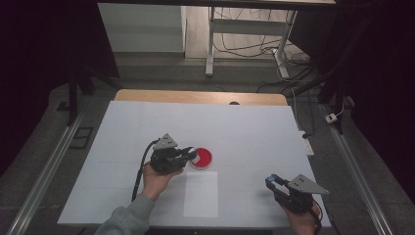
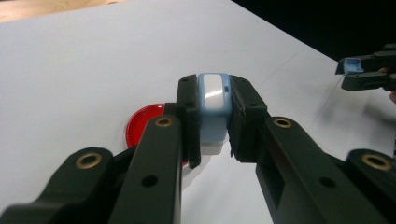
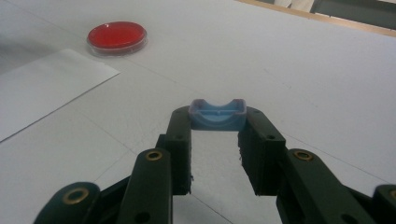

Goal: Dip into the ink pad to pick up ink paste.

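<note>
While the person's left hand [image 1: 155, 181] holds it near the middle of the white counter [image 1: 244, 127], the left gripper [image 1: 188, 155] has its jaws clamped on a small light-blue piece with a white face [image 2: 214, 105] — seen from the left gripper view, that piece sits upright between the two black jaws, pressed on both sides. Just beyond the jaw tips lies a round red dish with a clear rim [image 1: 201, 157], flat on the counter; in the high view the gripper's tips overlap its left edge, though whether they touch it cannot be told. A white sheet of paper [image 1: 201, 194] lies flat toward the near edge of the counter, just nearer than the dish and apart from it. Toward the near right corner, the right gripper [image 1: 272, 181] is held by the person's right hand [image 1: 299, 218], well apart from the left one. Its jaws are closed on a second small blue piece [image 3: 217, 114] — a shallow cap-like part with a curved dip in its top edge, gripped at the very tips, with a gap left between the jaws behind it. From the right gripper view the red dish [image 3: 117, 36] sits far off to the upper left, with the paper's corner [image 3: 51, 88] beside it.
</note>
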The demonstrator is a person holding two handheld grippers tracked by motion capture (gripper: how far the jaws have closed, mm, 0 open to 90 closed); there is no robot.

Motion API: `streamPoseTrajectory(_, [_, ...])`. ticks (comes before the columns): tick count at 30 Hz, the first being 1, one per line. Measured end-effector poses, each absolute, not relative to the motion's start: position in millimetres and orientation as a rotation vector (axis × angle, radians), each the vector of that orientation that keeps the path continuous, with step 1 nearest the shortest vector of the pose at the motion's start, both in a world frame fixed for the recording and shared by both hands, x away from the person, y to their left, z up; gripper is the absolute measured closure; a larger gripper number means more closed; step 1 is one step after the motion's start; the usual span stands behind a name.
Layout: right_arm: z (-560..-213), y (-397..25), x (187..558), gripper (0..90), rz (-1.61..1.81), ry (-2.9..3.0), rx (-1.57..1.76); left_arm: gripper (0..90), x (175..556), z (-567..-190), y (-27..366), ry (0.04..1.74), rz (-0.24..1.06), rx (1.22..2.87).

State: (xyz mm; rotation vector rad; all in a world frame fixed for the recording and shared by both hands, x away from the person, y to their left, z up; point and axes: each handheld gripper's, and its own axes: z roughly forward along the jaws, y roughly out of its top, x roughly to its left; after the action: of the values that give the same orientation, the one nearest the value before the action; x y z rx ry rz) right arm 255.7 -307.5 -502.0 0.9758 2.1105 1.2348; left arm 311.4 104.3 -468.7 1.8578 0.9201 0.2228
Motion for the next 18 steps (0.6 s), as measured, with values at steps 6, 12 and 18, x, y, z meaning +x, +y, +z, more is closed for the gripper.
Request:
streamPoseTrajectory(6, [-502, -306, 256, 65.2, 1.231, 2.115, 0.969, 75.7, 319, -474, 99, 0.942, 0.222, 1.881])
streamPoseTrajectory(12, [-501, -307, 256, 65.1, 1.234, 2.103, 0.976, 75.7, 328, -478, 90, 0.957, 0.227, 1.902])
streamPoseTrajectory(18, [-501, -307, 256, 65.1, 1.237, 2.104, 0.975, 75.7, 335, -480, 82, 0.961, 0.240, 1.921])
